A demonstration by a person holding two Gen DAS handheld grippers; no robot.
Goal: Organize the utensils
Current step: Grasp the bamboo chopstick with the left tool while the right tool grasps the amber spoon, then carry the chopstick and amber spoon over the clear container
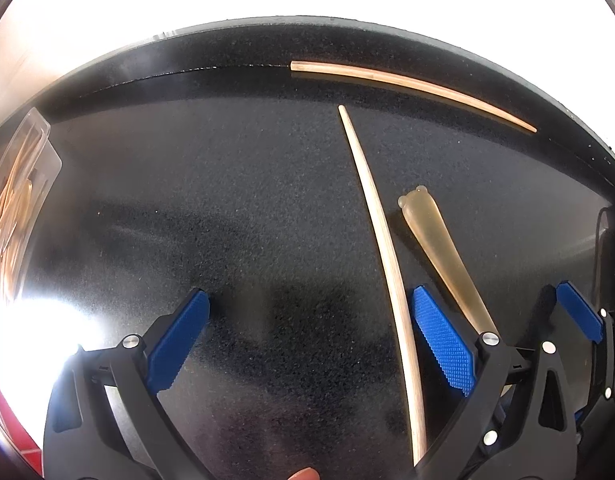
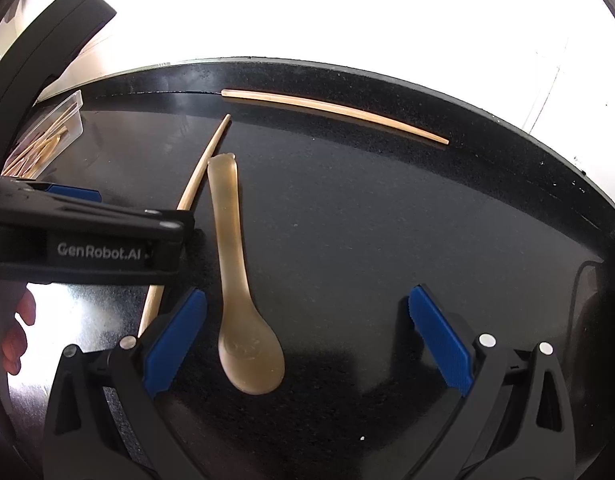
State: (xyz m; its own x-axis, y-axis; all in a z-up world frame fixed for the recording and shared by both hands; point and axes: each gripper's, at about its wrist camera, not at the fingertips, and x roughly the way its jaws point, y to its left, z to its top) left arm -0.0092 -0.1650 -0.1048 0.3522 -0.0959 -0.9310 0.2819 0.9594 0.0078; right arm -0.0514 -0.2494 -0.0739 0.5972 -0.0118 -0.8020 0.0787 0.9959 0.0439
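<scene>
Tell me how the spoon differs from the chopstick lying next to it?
The spoon is translucent amber with a broad bowl; the near chopstick is pale wood, thin and tapering. The spoon is shorter; the chopstick reaches farther across the counter. The spoon lies between the open right gripper fingers, the chopstick just outside them. Both lie flat, roughly parallel, untouched.

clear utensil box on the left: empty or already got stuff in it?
Not empty. The clear box already holds several wooden sticks, probably chopsticks, seen through its wall in both wrist views. An exact count cannot be told.
</scene>
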